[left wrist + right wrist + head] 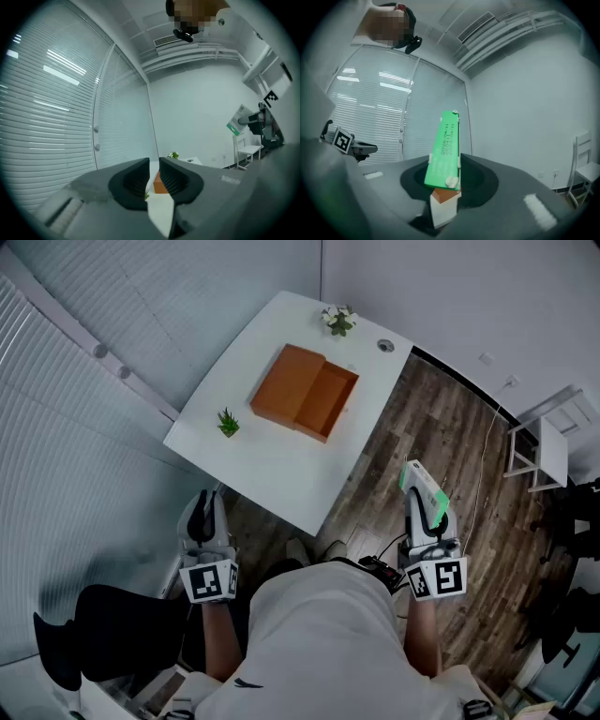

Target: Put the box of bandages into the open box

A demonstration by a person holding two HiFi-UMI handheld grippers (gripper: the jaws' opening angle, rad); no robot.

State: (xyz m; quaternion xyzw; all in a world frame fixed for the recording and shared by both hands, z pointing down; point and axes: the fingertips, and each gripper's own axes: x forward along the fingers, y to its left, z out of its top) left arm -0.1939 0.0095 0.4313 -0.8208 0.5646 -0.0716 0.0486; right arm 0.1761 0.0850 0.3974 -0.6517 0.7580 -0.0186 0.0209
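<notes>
The open orange box [305,390] lies on the white table [272,465], its lid folded out flat beside it. I hold both grippers short of the table's near edge, over the wooden floor. My right gripper [424,507] is shut on the box of bandages [422,488], a slim green and white carton that sticks out past the jaws [445,150]. My left gripper [202,519] is held low on the left. Its jaws stand a narrow gap apart with nothing between them, and the orange box [160,185] shows through that gap.
On the table stand two small green plants [228,422] [338,320] and a round cable port [385,345] at the far corner. A white chair [548,442] stands at the right wall, and a black chair [103,624] is at my lower left. Blinds cover the left wall.
</notes>
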